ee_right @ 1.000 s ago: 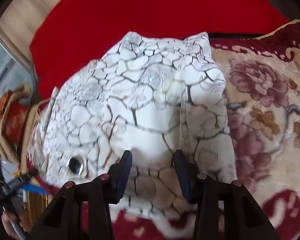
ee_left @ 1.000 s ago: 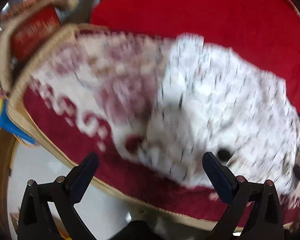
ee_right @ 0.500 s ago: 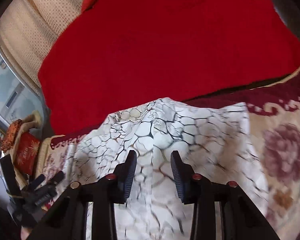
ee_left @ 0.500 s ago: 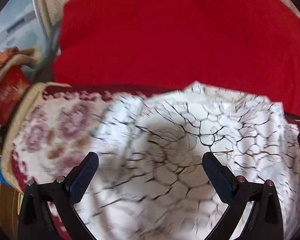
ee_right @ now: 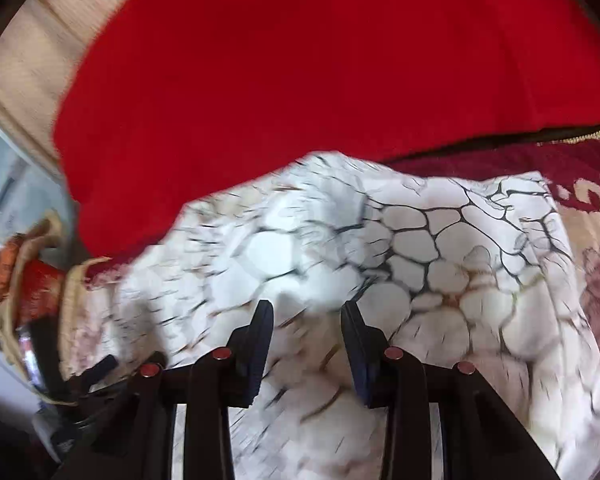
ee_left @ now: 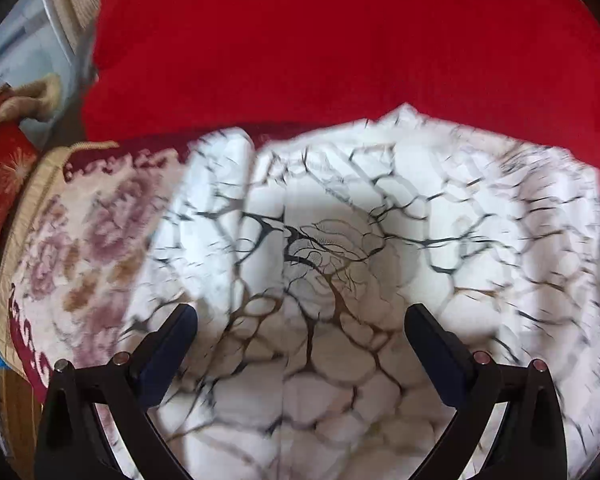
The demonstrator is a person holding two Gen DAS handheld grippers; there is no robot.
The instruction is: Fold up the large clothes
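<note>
From the left wrist, the white crackle-patterned garment (ee_left: 340, 280) lay on the floral rug (ee_left: 80, 248), its far edge against the red blanket (ee_left: 340, 40), and the left gripper (ee_left: 300, 332) hung over it with jaws spread wide, grasping nothing. From the right wrist, the same garment (ee_right: 440, 260) lay below the red blanket (ee_right: 320, 60). The right gripper (ee_right: 306, 324) had just narrowed its jaws above the cloth; whether they pinched it I could not tell.

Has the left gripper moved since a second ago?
Yes. The left gripper moved from the floral blanket's front edge in over the white garment, toward the red cushion.
</note>
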